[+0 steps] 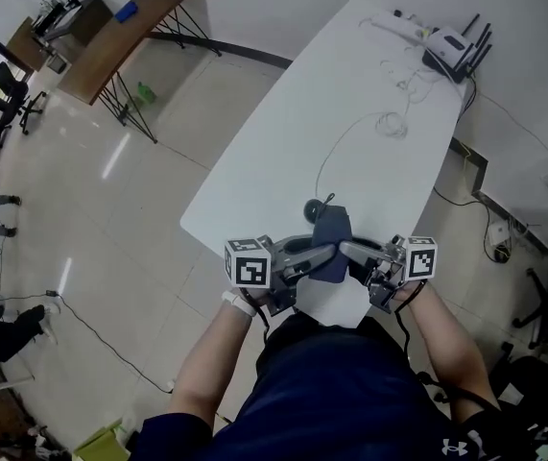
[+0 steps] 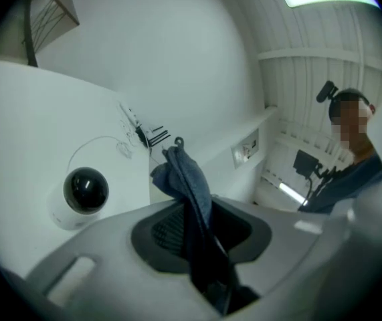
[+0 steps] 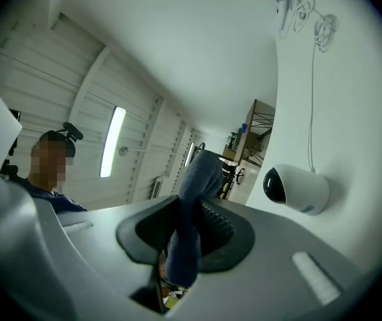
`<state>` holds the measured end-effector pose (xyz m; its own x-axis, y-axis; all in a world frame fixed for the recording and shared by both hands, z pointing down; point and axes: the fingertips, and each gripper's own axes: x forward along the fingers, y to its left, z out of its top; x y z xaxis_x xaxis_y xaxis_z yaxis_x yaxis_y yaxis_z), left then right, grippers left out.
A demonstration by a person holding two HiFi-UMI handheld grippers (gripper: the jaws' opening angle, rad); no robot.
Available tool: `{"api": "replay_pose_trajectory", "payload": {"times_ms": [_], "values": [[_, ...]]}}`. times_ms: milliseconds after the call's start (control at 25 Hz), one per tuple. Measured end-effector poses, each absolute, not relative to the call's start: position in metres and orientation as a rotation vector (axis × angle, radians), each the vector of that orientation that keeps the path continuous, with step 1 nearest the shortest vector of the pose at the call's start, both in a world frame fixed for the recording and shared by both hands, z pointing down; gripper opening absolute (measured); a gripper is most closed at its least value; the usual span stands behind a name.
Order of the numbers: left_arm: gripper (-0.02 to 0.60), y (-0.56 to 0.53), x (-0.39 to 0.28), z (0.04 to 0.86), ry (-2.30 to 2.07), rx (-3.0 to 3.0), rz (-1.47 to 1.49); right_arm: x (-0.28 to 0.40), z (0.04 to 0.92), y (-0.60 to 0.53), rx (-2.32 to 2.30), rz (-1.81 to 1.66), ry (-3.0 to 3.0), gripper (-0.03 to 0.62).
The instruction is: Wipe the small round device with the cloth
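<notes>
Between my two tongs the cloth [image 2: 189, 179] reads dark blue, plain, no print. The left gripper [image 1: 326, 254] and right gripper [image 1: 347, 249] are pale grey with black ribbed pads [image 2: 167, 229]. Each marker cube [image 1: 249, 262] is white with black squares. Just beyond the tong tips, the small round device [image 2: 80, 196] is white with a glossy black dome. The table [image 1: 350, 94] is white, and the thin cable [image 3: 312, 99] looks white too, I think.

Left gripper [image 2: 197, 229] pinches blue cloth [image 2: 187, 179] near the round device [image 2: 83, 196].

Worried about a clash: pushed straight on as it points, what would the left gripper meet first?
Probably the right gripper, which faces it across the cloth both hold; depth is unclear.
</notes>
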<state>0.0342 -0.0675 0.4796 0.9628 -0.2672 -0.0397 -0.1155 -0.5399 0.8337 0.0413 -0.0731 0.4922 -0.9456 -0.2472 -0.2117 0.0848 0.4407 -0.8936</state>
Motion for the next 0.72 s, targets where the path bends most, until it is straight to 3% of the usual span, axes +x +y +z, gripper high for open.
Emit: {"api": "replay_pose_trajectory", "payload": {"times_ms": [240,280,360,440,520,720], "values": [[0.109,-0.07,0.035,0.496,-0.328,2.106,-0.148,0.045,0.501,-0.073,-0.293,-1.474,2.383,0.072],[0.14,-0.072,0.035,0.498,-0.363,2.13,-0.114,0.048,0.502,-0.076,-0.334,-1.463,2.371,0.069],[0.268,-0.076,0.031,0.498,-0.423,2.191,-0.054,0.059,0.505,-0.09,-0.432,-1.449,2.308,0.067],[0.278,-0.084,0.021,0.496,-0.509,2.243,-0.008,0.077,0.515,-0.109,-0.575,-1.439,2.242,0.067],[0.265,-0.098,0.007,0.494,-0.632,2.287,0.031,0.094,0.534,-0.128,-0.748,-1.447,2.199,0.067],[0.125,-0.131,-0.011,0.509,-0.909,2.411,0.347,0.108,0.588,-0.15,-1.087,-1.57,2.142,0.066]]}}
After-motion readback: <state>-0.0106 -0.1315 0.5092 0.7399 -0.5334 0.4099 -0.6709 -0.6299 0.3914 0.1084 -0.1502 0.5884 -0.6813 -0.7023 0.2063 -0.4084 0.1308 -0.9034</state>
